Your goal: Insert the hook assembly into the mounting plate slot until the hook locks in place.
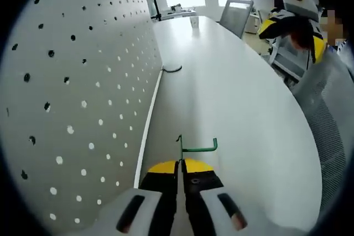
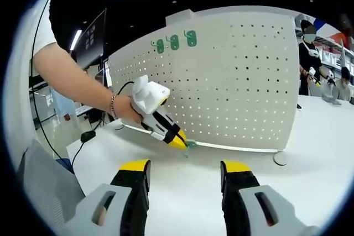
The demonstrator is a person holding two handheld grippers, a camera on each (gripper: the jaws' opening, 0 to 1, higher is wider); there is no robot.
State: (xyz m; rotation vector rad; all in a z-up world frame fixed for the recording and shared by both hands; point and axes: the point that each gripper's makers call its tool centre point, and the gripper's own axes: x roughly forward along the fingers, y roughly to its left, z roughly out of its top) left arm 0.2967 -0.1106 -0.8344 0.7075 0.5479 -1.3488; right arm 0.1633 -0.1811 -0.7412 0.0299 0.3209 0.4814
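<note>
Office lights and a long white worktop point(image 1: 238, 98) frame the scene, but the thing that matters is the thin green wire hook point(image 1: 196, 147), low in the centre of the left gripper view and pinched by its upright stem between the yellow-tipped left tongs point(image 1: 181, 164), jaws pressed together on it. Its bent arm juts toward the right of the frame, away from the white perforated pegboard panel point(image 1: 83, 81) filling the left side. In the right gripper view those tongs point(image 2: 180, 139) sit at the panel's foot, mid-frame; whether the hook already touches a hole there is probably too small to tell. Three more green hooks point(image 2: 174, 41) hang upper left on the panel.

Likely risk: the stem twisting in the pinch and missing its hole.

A bare forearm with a bracelet angles downward. The right tongs point(image 2: 185, 178) hang wide, holding nothing.
</note>
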